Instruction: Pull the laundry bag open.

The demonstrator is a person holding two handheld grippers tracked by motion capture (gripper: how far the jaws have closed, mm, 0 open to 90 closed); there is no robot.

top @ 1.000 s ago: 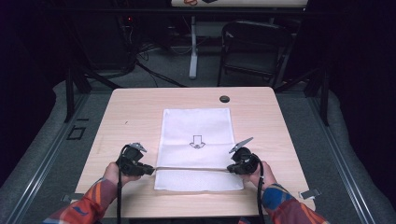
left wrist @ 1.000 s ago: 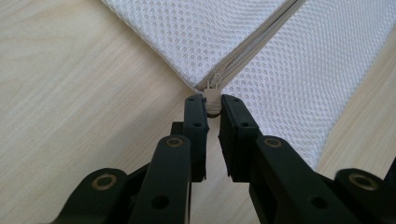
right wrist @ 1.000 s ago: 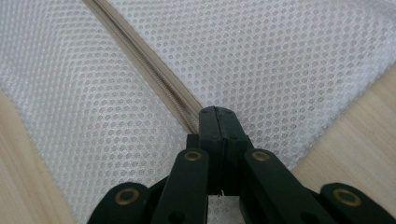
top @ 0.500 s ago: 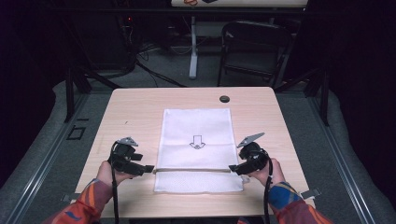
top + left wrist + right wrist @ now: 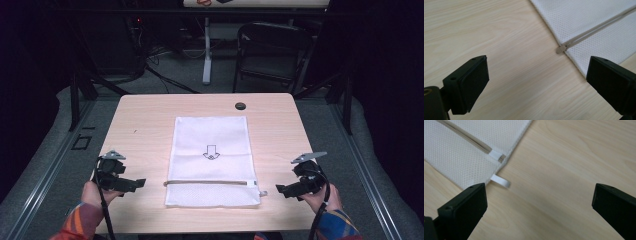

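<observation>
A white mesh bag (image 5: 210, 145) with a printed arrow lies flat on the wooden table (image 5: 140, 125), its grey zipper (image 5: 210, 183) running across the near end. My left gripper (image 5: 137, 184) hovers left of the bag, apart from it. Its jaws have just been opening and hold nothing. In the left gripper view the gripper (image 5: 536, 75) stands wide over bare wood, with the zipper end (image 5: 560, 49) beyond. My right gripper (image 5: 280, 190) sits right of the bag, its jaws also just opened and empty. In the right gripper view the gripper (image 5: 540, 195) frames wood near a white tab (image 5: 500, 181).
A small black round cap (image 5: 240, 105) sits in the table near its far edge. A dark folding chair (image 5: 270, 50) stands on the floor behind the table. Bare wood lies on both sides of the bag.
Both grippers left the zipper's ends and drew outward, the left one leftward and the right one rightward. Both sets of jaws went from shut to wide open. The bag stays flat.
</observation>
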